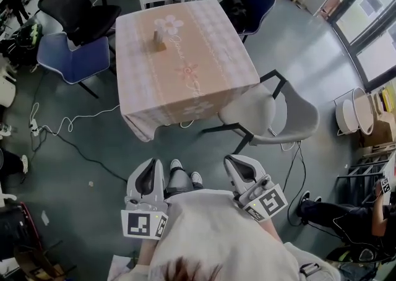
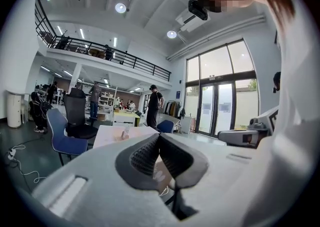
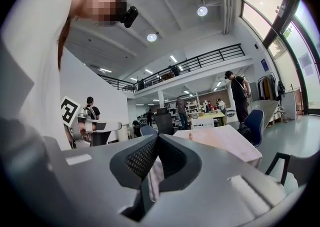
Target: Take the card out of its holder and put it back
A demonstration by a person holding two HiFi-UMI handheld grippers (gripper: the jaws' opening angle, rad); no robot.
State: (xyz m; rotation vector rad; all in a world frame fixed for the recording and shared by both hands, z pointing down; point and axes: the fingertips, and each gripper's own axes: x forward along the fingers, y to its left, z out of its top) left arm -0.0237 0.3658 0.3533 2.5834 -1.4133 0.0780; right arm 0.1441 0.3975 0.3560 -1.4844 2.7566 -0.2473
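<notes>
Here we stand well back from the table, holding both grippers low and close in front of us. Our left gripper has its jaws pressed together at the tips with nothing between them, and our right gripper is closed on nothing too. The card stands upright in its holder toward the far side of the pink cloth, well apart from both grippers. A grey chair stands by the table's near right corner, a blue chair off to its left
</notes>
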